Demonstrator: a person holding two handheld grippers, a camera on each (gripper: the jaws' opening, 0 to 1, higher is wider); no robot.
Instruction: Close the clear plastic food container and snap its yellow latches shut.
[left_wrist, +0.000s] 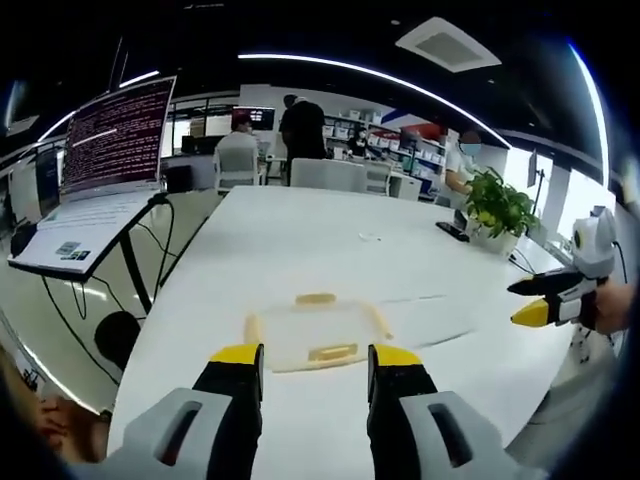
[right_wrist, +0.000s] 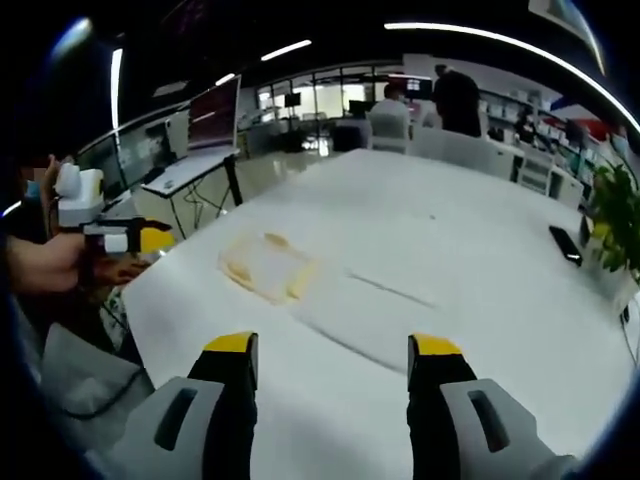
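The clear plastic food container (left_wrist: 318, 335) lies flat on the white table (left_wrist: 300, 230), with one yellow latch (left_wrist: 316, 298) on its far side and one (left_wrist: 333, 352) on its near side. My left gripper (left_wrist: 316, 355) hovers just short of it, jaws open and nothing between them. The right gripper (left_wrist: 545, 298) comes in from the right, held in a hand above the table edge. In the right gripper view the container (right_wrist: 265, 265) sits ahead and to the left, well beyond my open right gripper (right_wrist: 334, 345). The left gripper (right_wrist: 125, 238) shows at the left.
A laptop on a stand (left_wrist: 110, 150) is off the table's left side, with cables below. A potted plant (left_wrist: 497, 205) and a dark flat device (right_wrist: 566, 245) rest near the right edge. Chairs and people are at the far end.
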